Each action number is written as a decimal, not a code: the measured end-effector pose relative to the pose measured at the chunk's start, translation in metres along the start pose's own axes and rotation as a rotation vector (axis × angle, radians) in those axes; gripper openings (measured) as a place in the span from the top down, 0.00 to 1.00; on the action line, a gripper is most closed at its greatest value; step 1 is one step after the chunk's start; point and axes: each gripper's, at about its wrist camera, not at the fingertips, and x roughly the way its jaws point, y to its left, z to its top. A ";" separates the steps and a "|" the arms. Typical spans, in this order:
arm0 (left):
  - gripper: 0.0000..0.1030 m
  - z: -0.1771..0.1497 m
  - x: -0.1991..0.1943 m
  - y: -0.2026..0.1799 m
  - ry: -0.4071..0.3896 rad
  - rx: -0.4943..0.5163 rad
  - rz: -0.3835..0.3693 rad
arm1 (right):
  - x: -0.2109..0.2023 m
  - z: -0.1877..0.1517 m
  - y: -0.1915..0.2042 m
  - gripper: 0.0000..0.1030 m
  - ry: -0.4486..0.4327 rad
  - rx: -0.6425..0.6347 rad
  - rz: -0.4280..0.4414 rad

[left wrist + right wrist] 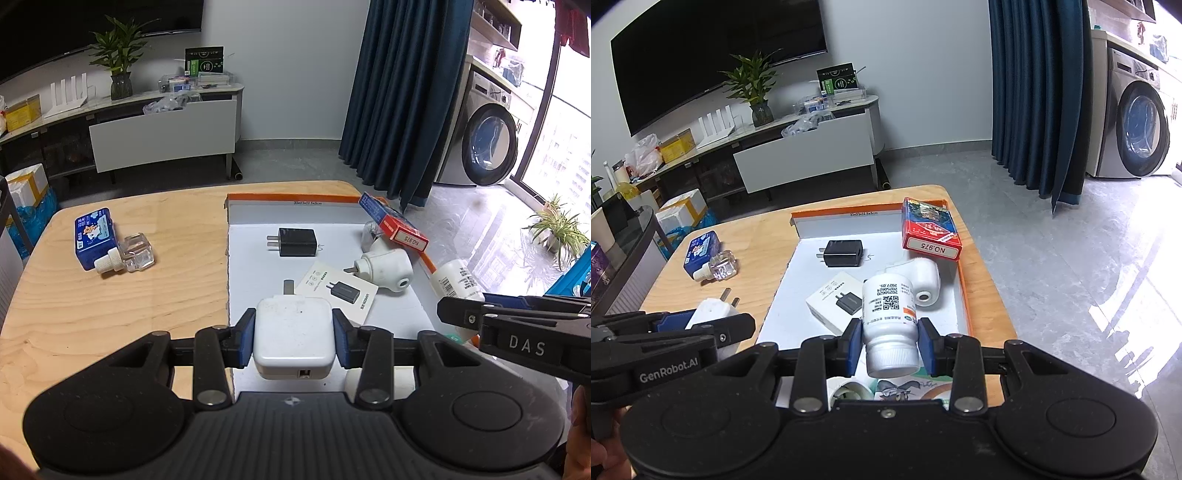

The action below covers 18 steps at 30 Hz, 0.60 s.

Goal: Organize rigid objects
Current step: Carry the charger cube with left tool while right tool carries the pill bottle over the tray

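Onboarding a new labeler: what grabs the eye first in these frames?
Both tools are loaded: the left tool clamps a white charger, the right tool a white pill bottle, both over the orange-rimmed tray. In the tray, a red card box leans on the far right rim beside a black charger.

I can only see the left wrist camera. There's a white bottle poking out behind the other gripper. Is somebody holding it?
Observer: Yes. The right gripper is shut on the white bottle, just above its cap.
Operator: Does the bottle have writing on it?
Observer: It has a QR code and printed dates on its label.
Operator: What's hiding under that gripper?
Observer: A cartoon picture, lying flat below the bottle.
Operator: And my charger?
Observer: The white charger shows two round prongs pointing away.
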 end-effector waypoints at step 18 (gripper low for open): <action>0.59 0.001 0.008 0.002 0.012 -0.013 -0.005 | 0.009 0.002 0.002 0.61 0.011 -0.004 -0.003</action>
